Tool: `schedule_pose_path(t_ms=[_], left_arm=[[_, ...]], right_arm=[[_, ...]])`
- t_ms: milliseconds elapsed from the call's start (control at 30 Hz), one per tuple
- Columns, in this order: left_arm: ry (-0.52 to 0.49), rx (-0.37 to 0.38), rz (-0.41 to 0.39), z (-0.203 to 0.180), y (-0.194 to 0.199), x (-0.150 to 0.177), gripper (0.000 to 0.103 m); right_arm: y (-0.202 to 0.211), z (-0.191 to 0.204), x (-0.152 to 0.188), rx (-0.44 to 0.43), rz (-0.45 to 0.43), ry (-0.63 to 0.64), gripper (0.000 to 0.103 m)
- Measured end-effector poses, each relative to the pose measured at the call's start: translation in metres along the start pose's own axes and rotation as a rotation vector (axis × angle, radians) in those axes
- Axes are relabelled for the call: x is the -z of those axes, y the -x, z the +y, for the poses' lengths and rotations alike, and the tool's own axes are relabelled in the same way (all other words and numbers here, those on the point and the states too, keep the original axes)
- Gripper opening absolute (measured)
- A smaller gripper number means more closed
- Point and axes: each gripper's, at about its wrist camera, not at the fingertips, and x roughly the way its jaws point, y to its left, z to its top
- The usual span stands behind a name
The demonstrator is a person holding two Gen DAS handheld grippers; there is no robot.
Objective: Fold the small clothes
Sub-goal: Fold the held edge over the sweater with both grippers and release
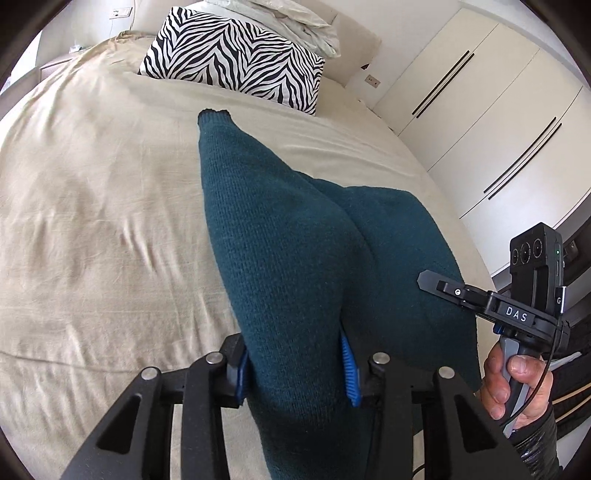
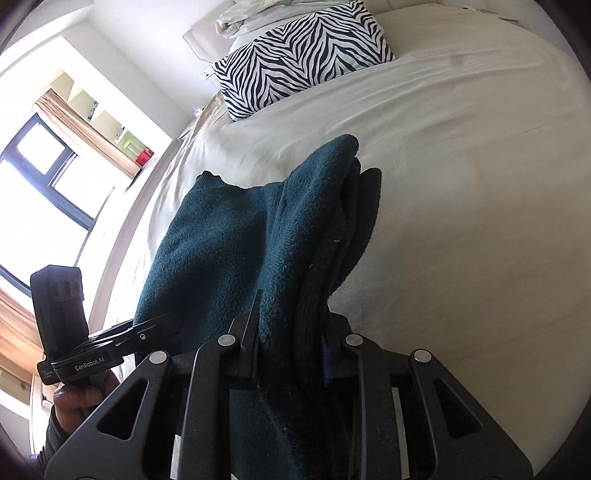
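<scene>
On the beige bed sheet (image 1: pixel 92 206), a teal knit sweater (image 1: pixel 288 258) lies bunched, each end pinched between clamped jaws: left gripper (image 1: pixel 295 369) and right gripper (image 2: pixel 291 347). Beyond it sits a zebra-print pillow (image 1: pixel 232 59) under rumpled white bedding (image 1: pixel 295 18), with a white wardrobe (image 1: pixel 491 110) alongside

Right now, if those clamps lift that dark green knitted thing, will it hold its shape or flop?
Probably flop: the teal sweater already sags and bunches between the left gripper and right gripper. Its thick knit looks grippy, unlikely to slip.
</scene>
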Motion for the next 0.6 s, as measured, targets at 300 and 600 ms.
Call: schedule_pose_path(t_ms=[300, 600], left_arm=[[0.012, -0.050, -0.061, 0.044, 0.081, 0.062, 0.042], [0.078, -0.101, -0.003, 0.106, 0.063, 0.120, 0.046]], right_arm=[[0.003, 0.101, 0.075, -0.046, 0.003, 0.093, 0.022], [-0.064, 0.097, 0.145, -0.068, 0.095, -0.014, 0.025]])
